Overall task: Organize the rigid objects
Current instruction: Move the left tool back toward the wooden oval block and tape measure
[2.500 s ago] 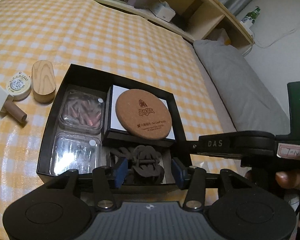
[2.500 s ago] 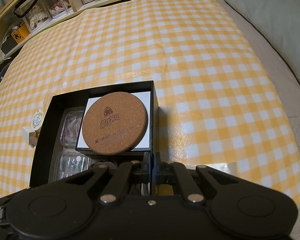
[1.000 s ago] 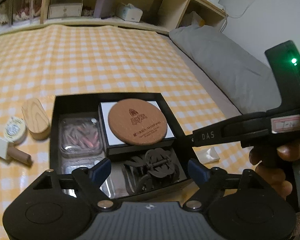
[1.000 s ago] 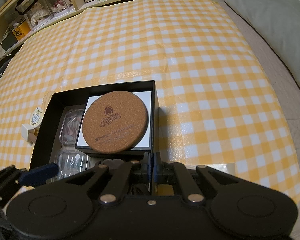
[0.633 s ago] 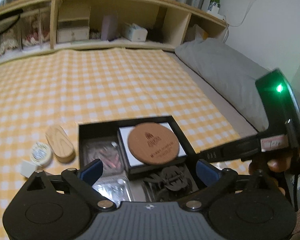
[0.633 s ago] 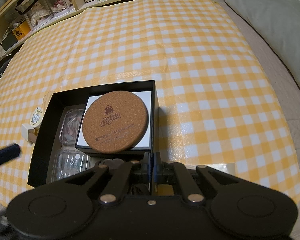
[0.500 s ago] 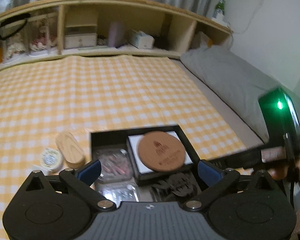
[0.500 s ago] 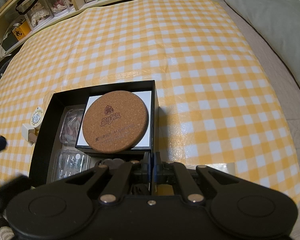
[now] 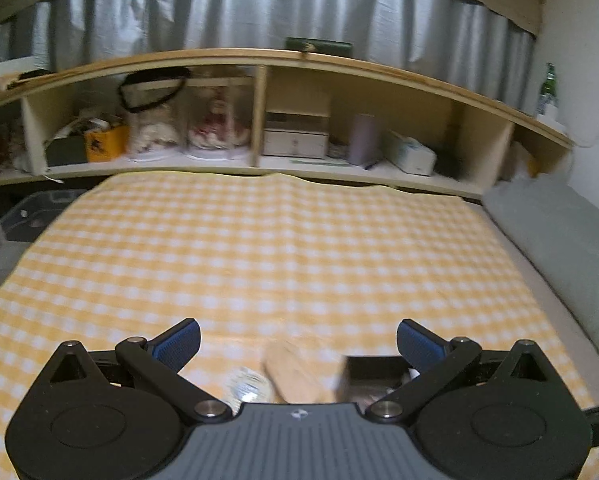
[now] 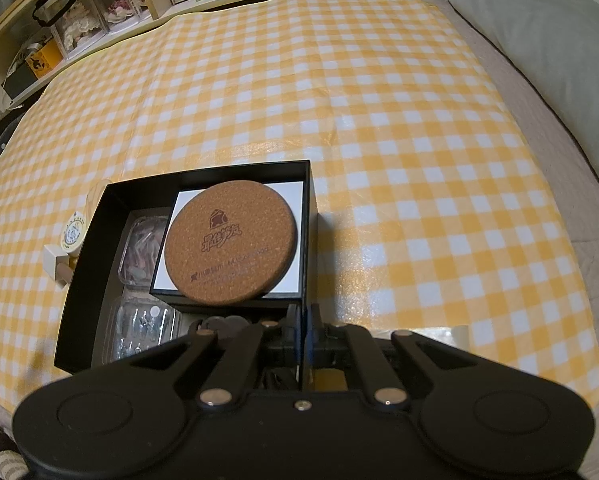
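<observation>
A black box (image 10: 87, 280) lies on the yellow checked cloth. It holds a round cork coaster (image 10: 231, 242) on a white card, two clear plastic cases (image 10: 141, 252) and a dark hair clip, mostly hidden behind my right gripper. My right gripper (image 10: 304, 320) is shut on the box's right wall near its front corner. My left gripper (image 9: 297, 344) is open and empty, raised and pulled back over the cloth. Below it, blurred, are an oval wooden piece (image 9: 293, 372), a round tin (image 9: 247, 388) and a corner of the box (image 9: 369, 376).
In the right wrist view the round tin (image 10: 73, 232) and a small white block (image 10: 53, 264) lie just left of the box. A grey pillow (image 10: 555, 48) lies along the right side. Wooden shelves (image 9: 259, 120) with boxes and jars run along the far edge.
My left gripper has opened wide, risen and pulled back to the left, leaving the hair clip in the box. My right gripper has stayed shut on the box wall.
</observation>
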A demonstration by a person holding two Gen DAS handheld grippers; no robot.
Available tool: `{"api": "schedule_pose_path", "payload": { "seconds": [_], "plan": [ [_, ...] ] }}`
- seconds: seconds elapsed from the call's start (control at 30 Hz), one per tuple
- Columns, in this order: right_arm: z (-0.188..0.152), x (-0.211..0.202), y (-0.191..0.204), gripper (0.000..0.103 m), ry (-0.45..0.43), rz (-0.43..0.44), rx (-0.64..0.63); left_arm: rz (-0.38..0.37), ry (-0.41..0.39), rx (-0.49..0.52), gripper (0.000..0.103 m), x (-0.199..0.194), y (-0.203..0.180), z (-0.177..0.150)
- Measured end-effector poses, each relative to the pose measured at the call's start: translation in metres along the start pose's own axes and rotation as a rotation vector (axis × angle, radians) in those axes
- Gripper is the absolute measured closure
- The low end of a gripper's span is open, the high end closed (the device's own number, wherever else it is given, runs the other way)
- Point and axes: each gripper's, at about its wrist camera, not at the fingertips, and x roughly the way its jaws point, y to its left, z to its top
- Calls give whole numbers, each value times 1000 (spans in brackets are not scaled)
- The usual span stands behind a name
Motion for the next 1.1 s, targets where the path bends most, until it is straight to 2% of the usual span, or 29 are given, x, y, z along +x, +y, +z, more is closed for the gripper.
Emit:
{"api": "schedule_pose_path", "payload": {
  "seconds": [0.17, 0.37, 0.57, 0.8, 0.97, 1.1],
  "plan": [
    [0, 0, 1, 99, 0, -1, -4, 104, 3, 16, 0, 22, 21, -7],
    [-1, 0, 1, 99, -1, -1, -6, 146, 63, 28, 0, 53, 38, -29],
    [0, 0, 1, 99, 0, 0, -6, 72, 70, 158, 0, 74, 40, -48],
    [-1, 0, 1, 99, 0, -1, -10, -36, 91, 375, 2, 98, 29, -65],
    [-1, 1, 1, 99, 1, -1, -14, -106, 136, 514, 11, 119, 28, -74],
    [-1, 2, 0, 99, 4, -3, -27, -181, 148, 587, 11, 133, 31, -74]
  ]
}}
